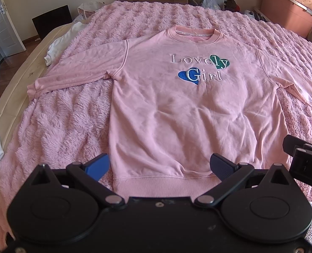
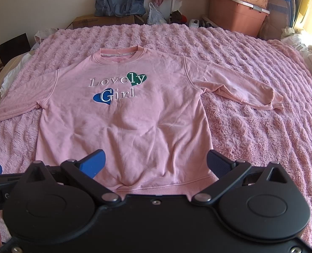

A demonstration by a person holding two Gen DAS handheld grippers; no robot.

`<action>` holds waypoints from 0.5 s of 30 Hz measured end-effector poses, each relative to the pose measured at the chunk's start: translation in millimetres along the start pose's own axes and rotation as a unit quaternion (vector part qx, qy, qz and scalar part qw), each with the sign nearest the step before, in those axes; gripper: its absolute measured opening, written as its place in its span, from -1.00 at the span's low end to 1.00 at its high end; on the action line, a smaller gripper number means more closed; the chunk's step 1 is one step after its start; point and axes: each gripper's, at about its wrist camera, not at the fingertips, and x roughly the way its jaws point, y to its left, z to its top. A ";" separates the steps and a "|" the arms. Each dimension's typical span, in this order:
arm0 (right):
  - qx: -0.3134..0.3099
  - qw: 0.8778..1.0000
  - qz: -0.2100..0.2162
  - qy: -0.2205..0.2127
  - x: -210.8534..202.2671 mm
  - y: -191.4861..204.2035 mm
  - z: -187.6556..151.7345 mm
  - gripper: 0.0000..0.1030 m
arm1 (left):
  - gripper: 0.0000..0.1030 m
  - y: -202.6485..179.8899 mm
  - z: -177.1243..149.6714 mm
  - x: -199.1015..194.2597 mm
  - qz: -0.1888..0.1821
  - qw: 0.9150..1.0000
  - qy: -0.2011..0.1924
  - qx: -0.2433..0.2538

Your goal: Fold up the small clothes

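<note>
While both grippers' fingers stand apart over the sweatshirt (image 1: 177,109) hem, I judge pinching each bottom corner squarely on the bed (image 1: 56,130) works best.

We see a pink sweatshirt (image 1: 172,109) spread flat, front up, on a fluffy pink blanket (image 1: 56,126) that covers the bed, its sleeves stretched out to both sides and its neck pointing away from us. "Lovely Girl" is stitched across the chest beside a green heart (image 1: 217,60) and a blue heart (image 1: 184,74). Our left gripper (image 1: 160,166) hovers over the ribbed hem, jaws spread wide and empty. Part of the right gripper (image 1: 303,158) shows at the right edge. A white cloth (image 1: 59,44) lies past the blanket's left edge.
</note>
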 end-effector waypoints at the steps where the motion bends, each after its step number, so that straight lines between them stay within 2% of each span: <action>1: 0.000 1.000 0.000 0.000 -0.1 0.0 0.0 1.00 | 1.00 0.1 0.0 0.0 0.000 1.000 0.000 0.000; 15: -0.001 1.000 0.001 -0.001 -0.7 0.6 1.1 1.00 | 1.00 -7.0 1.6 -4.1 0.000 1.000 -0.002 0.000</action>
